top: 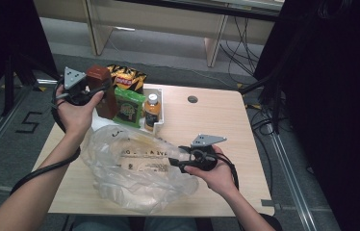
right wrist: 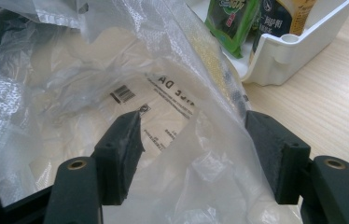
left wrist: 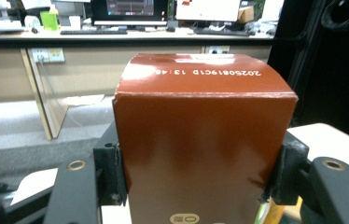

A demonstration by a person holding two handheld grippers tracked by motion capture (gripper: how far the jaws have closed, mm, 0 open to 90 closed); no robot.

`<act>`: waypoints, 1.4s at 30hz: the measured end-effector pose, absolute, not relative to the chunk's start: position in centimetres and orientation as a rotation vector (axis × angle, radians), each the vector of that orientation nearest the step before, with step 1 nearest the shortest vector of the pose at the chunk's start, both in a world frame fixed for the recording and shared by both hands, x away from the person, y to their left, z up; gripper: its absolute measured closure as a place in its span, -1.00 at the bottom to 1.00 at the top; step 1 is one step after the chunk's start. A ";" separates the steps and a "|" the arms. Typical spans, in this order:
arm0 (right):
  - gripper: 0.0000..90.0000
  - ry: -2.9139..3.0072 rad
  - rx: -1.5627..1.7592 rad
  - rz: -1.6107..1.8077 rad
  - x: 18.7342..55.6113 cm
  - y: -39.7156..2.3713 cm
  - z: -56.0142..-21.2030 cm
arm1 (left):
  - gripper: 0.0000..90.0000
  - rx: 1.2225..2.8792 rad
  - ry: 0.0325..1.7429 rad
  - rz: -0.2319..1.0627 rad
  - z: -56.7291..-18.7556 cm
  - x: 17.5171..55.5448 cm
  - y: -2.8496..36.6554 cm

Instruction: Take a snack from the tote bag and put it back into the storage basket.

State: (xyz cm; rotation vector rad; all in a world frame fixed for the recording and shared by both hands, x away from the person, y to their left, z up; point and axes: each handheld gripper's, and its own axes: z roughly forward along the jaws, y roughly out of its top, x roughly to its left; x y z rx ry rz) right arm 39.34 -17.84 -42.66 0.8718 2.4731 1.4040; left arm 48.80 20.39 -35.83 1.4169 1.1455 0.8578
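Left gripper point(top: 102, 89) is clamped on a brown box point(top: 102, 91), pads pressed on both side walls, per the left gripper view point(left wrist: 200, 186); the box point(left wrist: 200, 140) stands upright with a printed date code on its top flap. In the high view the box is held up at the table's far-left corner, just beside a white tray point(top: 160, 115) that holds a green packet point(top: 130, 108) and an orange bottle point(top: 152, 110); a yellow snack bag point(top: 127, 77) sits behind them. Right gripper point(top: 174, 161) is at the mouth of a clear plastic bag point(top: 135, 173) lying on the wooden table point(top: 207, 125). In the right gripper view its jaws point(right wrist: 193, 154) are spread, with the bag's film point(right wrist: 210, 154) draped between them; can't tell if the pads actually pinch it. White tray corner point(right wrist: 280, 56) shows just past the bag.
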 end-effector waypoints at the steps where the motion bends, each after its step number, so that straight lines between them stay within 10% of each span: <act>1: -0.15 2.473 0.849 1.401 39.4 -17.9 -42.7 | -0.17 1.426 1.152 0.857 -36.2 49.0 20.5; 42: -0.20 2.475 0.847 1.394 39.2 -17.7 -42.7 | -0.23 1.515 1.235 0.843 -43.0 51.2 22.0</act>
